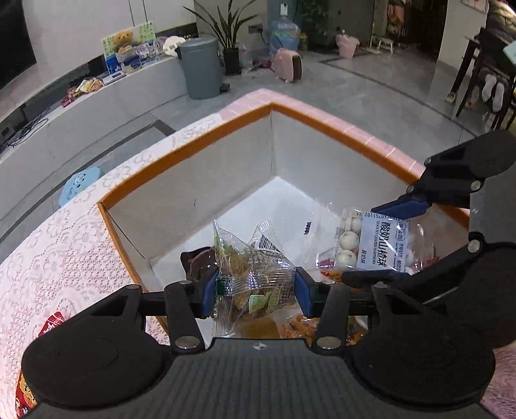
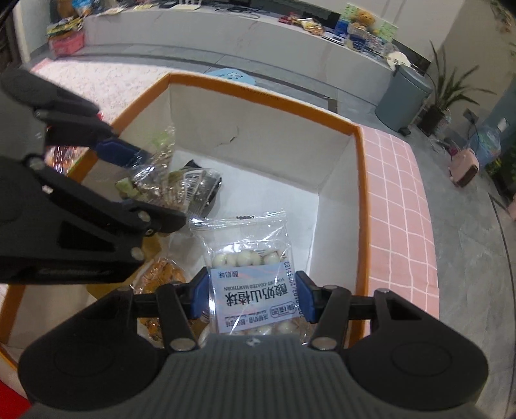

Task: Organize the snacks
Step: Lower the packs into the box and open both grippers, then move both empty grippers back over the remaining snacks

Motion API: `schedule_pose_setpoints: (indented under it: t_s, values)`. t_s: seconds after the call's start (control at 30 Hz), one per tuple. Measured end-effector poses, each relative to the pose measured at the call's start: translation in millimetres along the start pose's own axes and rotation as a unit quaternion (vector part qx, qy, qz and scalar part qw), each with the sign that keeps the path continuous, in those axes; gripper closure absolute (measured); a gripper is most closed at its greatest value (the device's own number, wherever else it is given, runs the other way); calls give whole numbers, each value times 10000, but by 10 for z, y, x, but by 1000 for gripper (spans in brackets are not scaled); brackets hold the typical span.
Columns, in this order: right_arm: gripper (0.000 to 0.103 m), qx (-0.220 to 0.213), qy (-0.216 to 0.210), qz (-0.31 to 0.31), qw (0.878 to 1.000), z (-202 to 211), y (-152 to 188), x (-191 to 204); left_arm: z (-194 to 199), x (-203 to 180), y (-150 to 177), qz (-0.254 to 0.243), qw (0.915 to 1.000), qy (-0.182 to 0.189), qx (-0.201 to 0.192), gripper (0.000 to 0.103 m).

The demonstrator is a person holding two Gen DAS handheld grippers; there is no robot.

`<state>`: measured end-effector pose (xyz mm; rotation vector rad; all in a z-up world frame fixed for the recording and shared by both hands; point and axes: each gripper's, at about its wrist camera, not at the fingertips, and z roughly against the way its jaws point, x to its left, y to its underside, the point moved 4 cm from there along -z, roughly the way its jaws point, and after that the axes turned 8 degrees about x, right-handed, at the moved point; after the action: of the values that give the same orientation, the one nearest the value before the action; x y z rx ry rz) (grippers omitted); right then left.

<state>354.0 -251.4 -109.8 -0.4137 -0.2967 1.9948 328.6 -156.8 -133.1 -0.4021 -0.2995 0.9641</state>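
A white box with an orange rim (image 1: pixel 325 124) (image 2: pixel 362 180) stands on the table, open at the top. My left gripper (image 1: pixel 254 291) is shut on a clear bag of green-wrapped snacks (image 1: pixel 248 274), held just inside the box over its near side. My right gripper (image 2: pixel 253 298) is shut on a clear bag of white yogurt hawthorn balls with a pale blue label (image 2: pixel 251 283) (image 1: pixel 380 240), also inside the box. In the right wrist view the left gripper (image 2: pixel 151 190) and its bag (image 2: pixel 161 180) are at the left. Orange-brown snack packs (image 1: pixel 300 327) (image 2: pixel 164 274) lie on the box floor.
A lace-patterned cloth (image 1: pixel 64 232) and a pink checked cloth (image 2: pixel 403 206) cover the table around the box. A red snack pack (image 1: pixel 51 322) lies on the table at the left. Beyond are a grey bin (image 1: pixel 201 66), a plant (image 1: pixel 230 35) and a low ledge with packets (image 2: pixel 306 24).
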Motion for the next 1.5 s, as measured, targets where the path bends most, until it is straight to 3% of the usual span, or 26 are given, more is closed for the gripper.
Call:
schedule_pose_setpoints:
  t_s: [0.3,0.43,0.73,0.9,1.0,1.1,1.37,1.5]
  values:
    - [47,120,145,351,9992,-52,24,170,-67,-2,3,-29,9998,-167,89,40]
    - [46,149,174,370,9991,-58,29,195,29,-23,20,-66,9997,-203,-146,23]
    - [43,165,137,318,9993,-37,47,222,362,87,78,161,9984,-241,-484,19]
    - [41,360,135,351,9986,-63,54,265,477,178,132,356,9981,-228,-453,19]
    - [35,457,184,398,9980,-42,57,282,527,232,161,438,9978,-283,-403,19]
    - [23,315,410,497,9974,68,37,286,586,298,203,567,9973,-284,-361,19]
    - [19,-172,920,639,9936,495,9,412,793,365,383,719,9960,-430,-299,19]
    - [11,-440,1015,702,9914,706,5,544,948,437,530,911,9942,-445,-344,19]
